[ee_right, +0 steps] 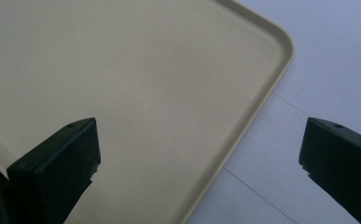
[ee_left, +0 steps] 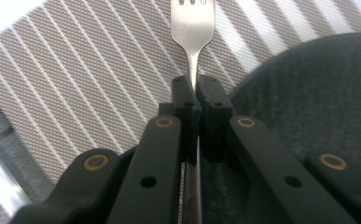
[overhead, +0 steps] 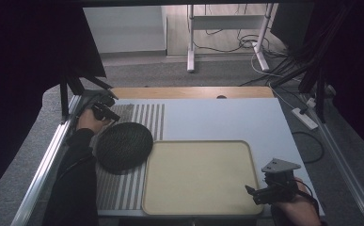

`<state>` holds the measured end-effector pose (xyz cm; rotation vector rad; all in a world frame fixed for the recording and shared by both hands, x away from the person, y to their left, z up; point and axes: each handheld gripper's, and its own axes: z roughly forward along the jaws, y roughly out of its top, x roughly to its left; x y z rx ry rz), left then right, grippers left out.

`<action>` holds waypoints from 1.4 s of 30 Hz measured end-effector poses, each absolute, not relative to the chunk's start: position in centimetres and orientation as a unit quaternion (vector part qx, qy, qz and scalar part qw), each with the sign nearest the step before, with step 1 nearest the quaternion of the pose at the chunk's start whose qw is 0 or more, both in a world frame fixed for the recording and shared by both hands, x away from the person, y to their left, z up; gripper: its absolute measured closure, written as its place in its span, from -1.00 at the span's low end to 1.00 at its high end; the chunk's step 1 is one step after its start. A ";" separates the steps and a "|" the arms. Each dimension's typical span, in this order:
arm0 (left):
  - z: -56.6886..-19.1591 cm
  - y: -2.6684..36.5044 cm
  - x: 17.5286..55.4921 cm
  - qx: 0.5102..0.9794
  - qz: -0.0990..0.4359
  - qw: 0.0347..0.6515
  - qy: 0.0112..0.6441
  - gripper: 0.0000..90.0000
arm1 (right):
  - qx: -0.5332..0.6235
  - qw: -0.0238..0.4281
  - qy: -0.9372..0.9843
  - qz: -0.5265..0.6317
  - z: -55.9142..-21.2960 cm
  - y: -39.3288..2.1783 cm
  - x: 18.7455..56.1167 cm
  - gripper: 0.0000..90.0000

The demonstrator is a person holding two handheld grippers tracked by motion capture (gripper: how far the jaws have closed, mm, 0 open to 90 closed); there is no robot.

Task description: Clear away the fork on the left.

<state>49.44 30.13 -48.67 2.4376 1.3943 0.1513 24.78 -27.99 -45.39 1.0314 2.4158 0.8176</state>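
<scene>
Left hand-held gripper [ee_left: 194,86] pinches a fork [ee_left: 192,28] by its neck, tines forward, over the striped placemat [ee_left: 75,84] beside the dark round mat [ee_left: 308,107], probably for placing. Right hand-held gripper [ee_right: 199,154] is spread wide over the beige tray's [ee_right: 267,93] corner, waiting.

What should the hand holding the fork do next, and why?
Probably carry the fork toward the beige tray and lay it there. The left gripper is shut on its handle above the striped placemat, beside the dark round mat, and the right gripper waits open at the tray's corner.
</scene>
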 end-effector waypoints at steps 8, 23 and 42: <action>-48.6 29.4 47.5 0.854 0.045 0.188 0.484 0.92 | 0.367 0.195 0.862 0.289 -45.4 -27.9 24.8 -1.00; -47.9 27.5 44.2 0.861 0.023 0.195 0.469 0.92 | 0.364 0.197 0.865 0.285 -45.4 -27.8 24.8 -1.00; -47.3 24.4 37.6 0.861 0.003 0.220 0.459 0.92 | 0.362 0.197 0.865 0.285 -45.4 -27.8 24.8 -1.00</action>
